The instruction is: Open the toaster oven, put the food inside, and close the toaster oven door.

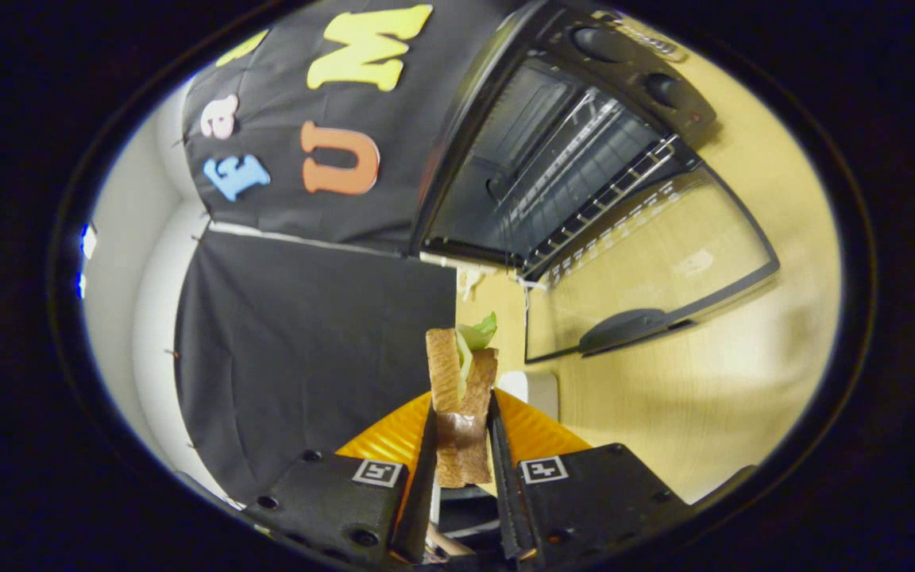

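Tabletop (751, 413) scene: gripper (464, 445) jaws clamp a sandwich (461, 381) above the orange plate (394, 437), aimed toward the oven (553, 167), its door (648, 270) already lowered for loading.

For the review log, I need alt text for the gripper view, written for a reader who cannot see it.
The tool is shut on a sandwich, both fingers pressing its sides, above an orange plate. Beyond it, a toaster oven stands on a wooden table with its glass door folded down and the rack showing.
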Available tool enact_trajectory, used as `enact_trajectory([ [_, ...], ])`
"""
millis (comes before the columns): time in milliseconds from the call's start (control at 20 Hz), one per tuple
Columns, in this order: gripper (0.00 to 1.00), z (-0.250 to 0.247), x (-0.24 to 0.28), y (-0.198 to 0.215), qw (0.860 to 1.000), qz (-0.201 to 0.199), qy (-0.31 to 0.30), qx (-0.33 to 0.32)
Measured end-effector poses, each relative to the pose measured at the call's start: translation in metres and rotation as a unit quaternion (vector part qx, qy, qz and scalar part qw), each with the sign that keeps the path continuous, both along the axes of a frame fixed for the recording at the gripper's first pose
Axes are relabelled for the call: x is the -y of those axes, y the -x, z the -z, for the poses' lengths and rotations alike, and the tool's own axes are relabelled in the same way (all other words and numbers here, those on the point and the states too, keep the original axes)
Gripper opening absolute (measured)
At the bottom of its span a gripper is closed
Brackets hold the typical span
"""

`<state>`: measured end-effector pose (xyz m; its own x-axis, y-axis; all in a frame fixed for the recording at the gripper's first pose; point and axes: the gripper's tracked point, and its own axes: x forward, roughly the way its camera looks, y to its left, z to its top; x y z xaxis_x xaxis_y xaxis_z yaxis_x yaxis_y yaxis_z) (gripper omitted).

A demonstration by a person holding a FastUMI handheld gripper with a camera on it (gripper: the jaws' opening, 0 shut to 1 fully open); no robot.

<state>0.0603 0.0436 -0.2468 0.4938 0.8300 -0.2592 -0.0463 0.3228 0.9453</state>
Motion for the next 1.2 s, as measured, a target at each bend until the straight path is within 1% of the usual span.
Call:
enact_trajectory([
  [100, 0.4, -0.003, 0.018, -0.036, 0.995, 0.091, -0.043, 0.01],
  [150, 0.4, -0.001, 0.023, -0.052, 0.99, 0.128, -0.063, 0.016],
  [200, 0.4, 0.0, 0.03, -0.068, 0.982, 0.17, -0.084, 0.019],
  [250, 0.4, 0.005, 0.035, -0.08, 0.976, 0.196, -0.088, 0.022],
  [350, 0.4, 0.017, 0.037, -0.094, 0.972, 0.221, -0.082, 0.02],
  [450, 0.4, 0.017, 0.033, -0.11, 0.968, 0.235, -0.087, 0.029],
  [550, 0.4, 0.025, 0.032, -0.134, 0.96, 0.266, -0.075, 0.038],
  [600, 0.4, 0.029, 0.035, -0.146, 0.955, 0.287, -0.067, 0.045],
  [700, 0.4, 0.03, 0.046, -0.175, 0.933, 0.348, -0.062, 0.069],
  [750, 0.4, 0.032, 0.048, -0.185, 0.924, 0.37, -0.048, 0.084],
  [800, 0.4, 0.04, 0.046, -0.195, 0.919, 0.382, -0.023, 0.093],
  [900, 0.4, 0.045, 0.026, -0.207, 0.921, 0.377, -0.006, 0.1],
  [950, 0.41, 0.041, 0.025, -0.213, 0.915, 0.389, -0.001, 0.108],
  [1000, 0.41, 0.042, 0.02, -0.219, 0.913, 0.392, 0.012, 0.112],
  [1050, 0.4, 0.044, 0.015, -0.222, 0.913, 0.391, 0.026, 0.115],
  [1100, 0.41, 0.044, 0.015, -0.227, 0.908, 0.401, 0.033, 0.118],
  [1150, 0.41, 0.049, 0.011, -0.229, 0.91, 0.395, 0.048, 0.112],
  [1200, 0.4, 0.049, 0.012, -0.226, 0.905, 0.401, 0.069, 0.12],
])
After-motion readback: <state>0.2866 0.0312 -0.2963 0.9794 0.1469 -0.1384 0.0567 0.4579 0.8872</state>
